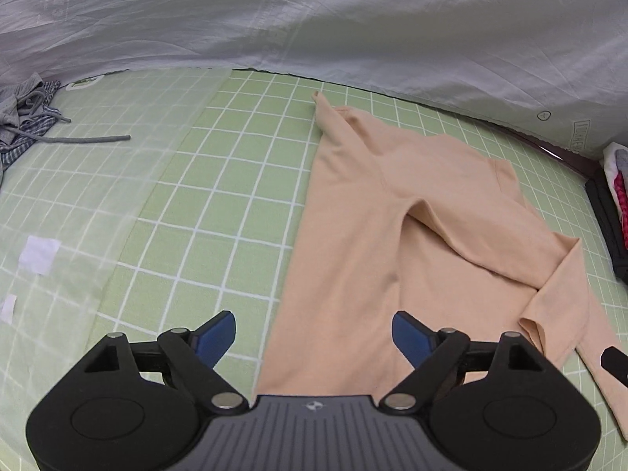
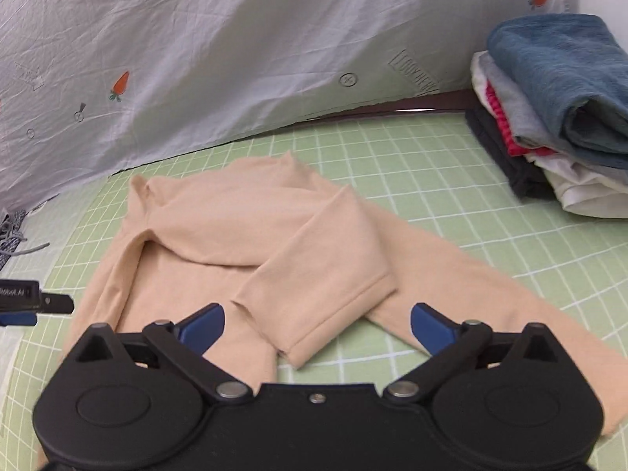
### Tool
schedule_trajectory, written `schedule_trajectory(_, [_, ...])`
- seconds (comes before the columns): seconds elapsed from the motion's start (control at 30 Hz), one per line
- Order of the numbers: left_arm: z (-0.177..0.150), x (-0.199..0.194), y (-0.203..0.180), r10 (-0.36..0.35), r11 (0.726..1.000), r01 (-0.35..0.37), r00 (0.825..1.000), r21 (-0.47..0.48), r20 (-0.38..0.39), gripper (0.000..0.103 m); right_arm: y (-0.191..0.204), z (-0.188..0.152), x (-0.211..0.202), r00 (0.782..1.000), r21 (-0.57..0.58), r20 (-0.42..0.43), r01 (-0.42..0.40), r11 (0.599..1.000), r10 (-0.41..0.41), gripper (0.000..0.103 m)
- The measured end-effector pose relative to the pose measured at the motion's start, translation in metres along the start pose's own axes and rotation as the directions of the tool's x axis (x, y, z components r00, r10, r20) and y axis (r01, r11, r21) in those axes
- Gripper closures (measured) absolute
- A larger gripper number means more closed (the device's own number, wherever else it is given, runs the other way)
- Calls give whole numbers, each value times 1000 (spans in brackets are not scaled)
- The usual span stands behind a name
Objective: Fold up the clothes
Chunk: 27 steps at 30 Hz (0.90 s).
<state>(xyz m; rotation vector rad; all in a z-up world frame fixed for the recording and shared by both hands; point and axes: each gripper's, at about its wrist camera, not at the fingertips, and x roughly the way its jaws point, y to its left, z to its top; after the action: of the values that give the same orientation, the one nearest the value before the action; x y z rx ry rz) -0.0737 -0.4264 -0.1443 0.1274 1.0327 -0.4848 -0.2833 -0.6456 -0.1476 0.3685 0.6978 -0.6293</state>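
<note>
A peach top point(image 1: 392, 212) is laid flat on a green sheet with white squares point(image 1: 219, 180); it is seen in the middle of the bed, with its neck turned toward the far side. One sleeve point(image 2: 314, 243) is folded across the body of the top, and its cuff end is seen just in front of the right claw; the other sleeve point(image 2: 490, 274) is stretched out to the side on the sheet.

The left claw point(image 1: 314, 339) is held above the near edge of the top; its blue fingers point(image 1: 214, 339) are spread wide, and nothing is pinched between them. The right claw point(image 2: 317, 329) is held over the folded sleeve; its blue fingers point(image 2: 200, 329) are spread wide too, and no cloth is gripped.

A pale cover with little carrots point(image 1: 353, 27) is hung up behind the bed; a pile of folded clothes point(image 2: 549, 117) is stacked on the sheet, off to the right of the top; a bundle of grey and checked clothes point(image 1: 23, 117) is left at the far left, well apart from the top.
</note>
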Motion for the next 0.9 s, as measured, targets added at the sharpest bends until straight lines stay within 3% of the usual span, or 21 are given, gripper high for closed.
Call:
schedule_trajectory(0.2, [-1, 7, -53, -48, 992, 47, 999, 118, 5, 15, -59, -9, -9, 992, 92, 18, 123, 988, -126, 0])
schedule_trajectory(0.37, [12, 20, -100, -98, 968, 98, 995, 233, -10, 15, -97, -9, 2, 977, 197, 0, 207, 958, -212, 0])
schedule_trajectory(0.6, [20, 44, -146, -194, 907, 210, 978, 365, -80, 17, -120, -10, 33, 978, 231, -78, 207, 951, -194, 0])
schedule_trajectory(0.73, [19, 56, -162, -246, 878, 279, 960, 389, -133, 27, -117, -16, 41, 967, 197, -108, 249, 948, -231, 0])
schedule_trajectory(0.9, [15, 68, -179, -263, 837, 317, 948, 446, -180, 58, -111, -14, 47, 958, 116, -130, 272, 955, -257, 0])
